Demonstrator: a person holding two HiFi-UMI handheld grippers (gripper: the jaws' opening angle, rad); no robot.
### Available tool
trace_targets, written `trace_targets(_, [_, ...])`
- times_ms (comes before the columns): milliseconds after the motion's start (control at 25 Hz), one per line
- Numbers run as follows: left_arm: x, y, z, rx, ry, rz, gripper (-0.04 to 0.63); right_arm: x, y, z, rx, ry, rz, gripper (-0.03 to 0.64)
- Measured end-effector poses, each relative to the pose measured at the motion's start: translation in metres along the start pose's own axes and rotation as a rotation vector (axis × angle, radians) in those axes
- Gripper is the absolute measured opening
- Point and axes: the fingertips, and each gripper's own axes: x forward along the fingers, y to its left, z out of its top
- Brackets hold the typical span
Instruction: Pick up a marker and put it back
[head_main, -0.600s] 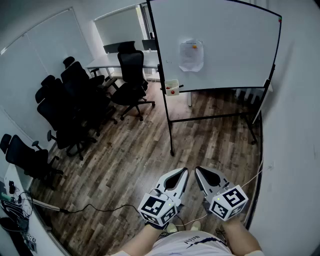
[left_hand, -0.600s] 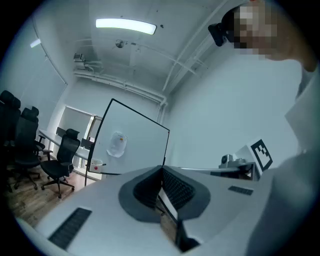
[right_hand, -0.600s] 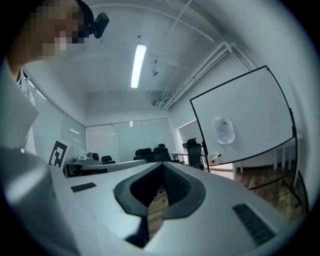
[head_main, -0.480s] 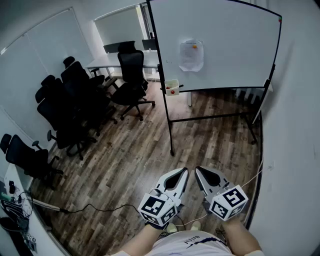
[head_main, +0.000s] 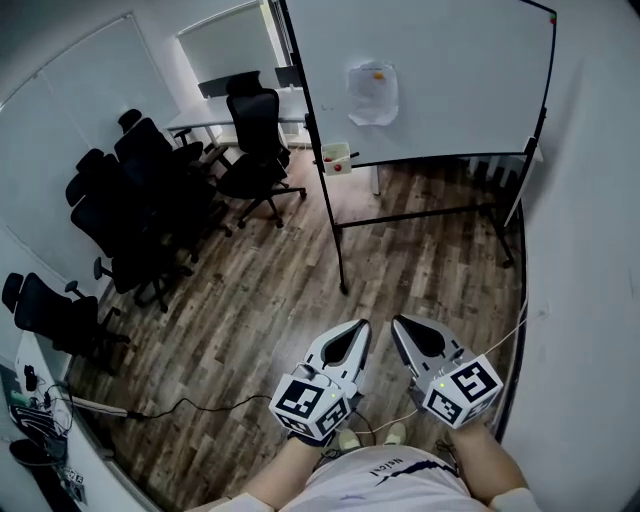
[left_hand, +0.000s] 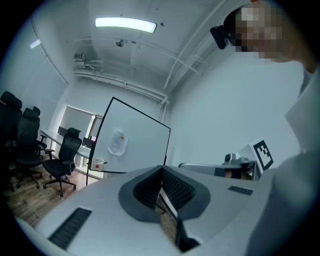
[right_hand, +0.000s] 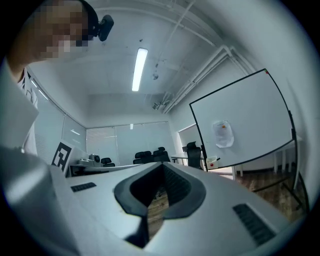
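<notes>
A wheeled whiteboard (head_main: 430, 70) stands across the room with a sheet of paper (head_main: 372, 93) stuck on it. A small white box (head_main: 337, 158) with something red in it hangs at the board's lower left corner; no marker is clearly visible. My left gripper (head_main: 363, 323) and right gripper (head_main: 396, 321) are held side by side low in the head view, close to the person's body, far from the board. Both are shut and hold nothing. In the left gripper view the jaw tips (left_hand: 162, 168) meet, with the white box (left_hand: 97, 162) far beyond. The right gripper (right_hand: 162, 164) shows the same.
Several black office chairs (head_main: 150, 200) crowd the left side near a white table (head_main: 230, 112). A cable (head_main: 190, 405) runs over the wooden floor (head_main: 280, 300). The board's stand legs (head_main: 420, 215) spread across the floor. A white wall (head_main: 590, 250) is close on the right.
The head view has shifted a little: the whiteboard and chairs now sit higher and further left. Both grippers stay shut and side by side.
</notes>
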Motion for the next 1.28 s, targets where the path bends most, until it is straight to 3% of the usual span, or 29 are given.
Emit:
trace_targets(280, [0.019,-0.002,-0.009,0.012,0.013,0.039,0.012,-0.013,-0.027,0.003,-0.098,-0.002,-0.041,0.012])
trace_targets(720, [0.051,-0.035,-0.033,0.042,0.07,0.065,0.012,-0.037,-0.064,-0.017,-0.108,0.038,-0.03,0.012])
trace_targets(960, [0.069,-0.02,-0.03,0.04,0.064,0.091,0.012,-0.027,-0.082,-0.015,-0.091,0.042,-0.027,0.012])
trace_targets(1280, [0.109,0.018,-0.029,0.02,0.048,0.068,0.012,0.017,-0.108,-0.016,-0.113,0.059,-0.033,0.012])
